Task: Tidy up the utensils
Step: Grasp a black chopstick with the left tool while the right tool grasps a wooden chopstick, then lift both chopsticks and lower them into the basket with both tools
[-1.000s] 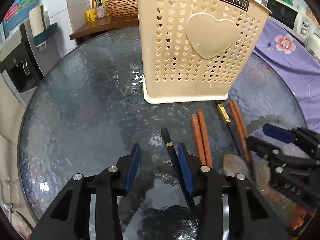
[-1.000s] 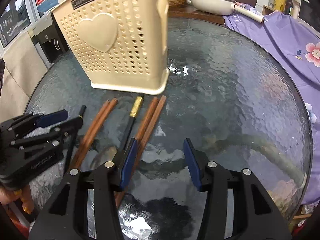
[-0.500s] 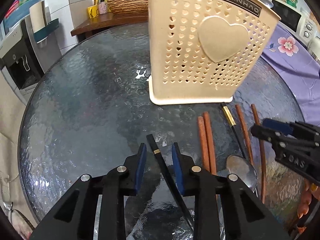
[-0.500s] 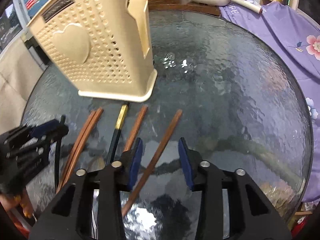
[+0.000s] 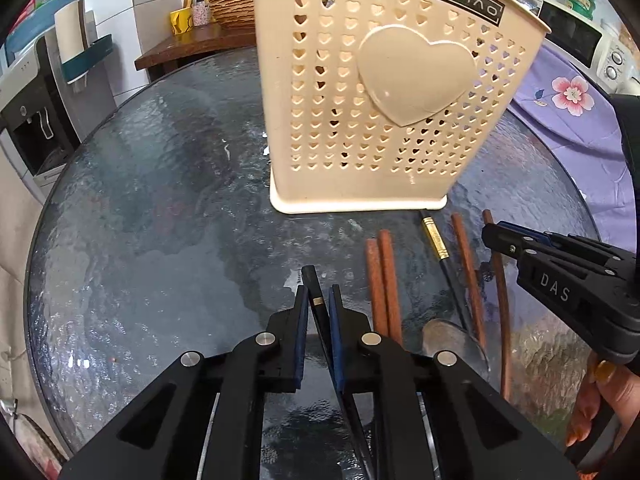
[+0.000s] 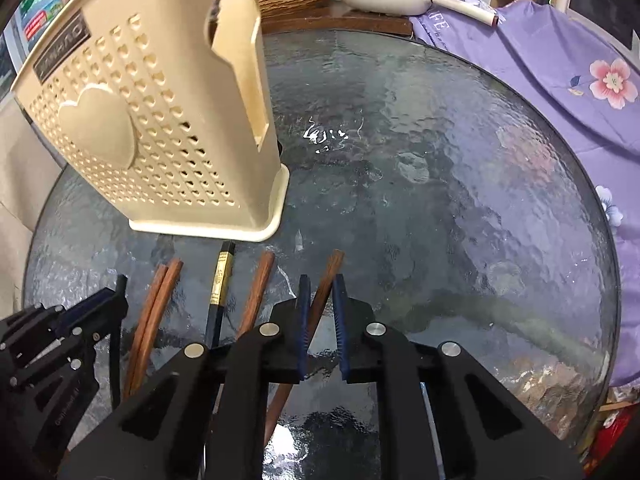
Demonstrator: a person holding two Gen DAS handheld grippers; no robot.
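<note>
Cream perforated utensil holder (image 5: 384, 120), label "JIANHAO", upright on glass tabletop (image 5: 160, 220). Left claw (image 5: 319, 300), angled down, has just closed, clenched on black chopstick (image 5: 310, 276). Right claw (image 6: 320, 292), marked "DAS", likewise just closed on brown chopstick (image 6: 332, 264). Remaining chopsticks lie beside the holder's base.
</note>
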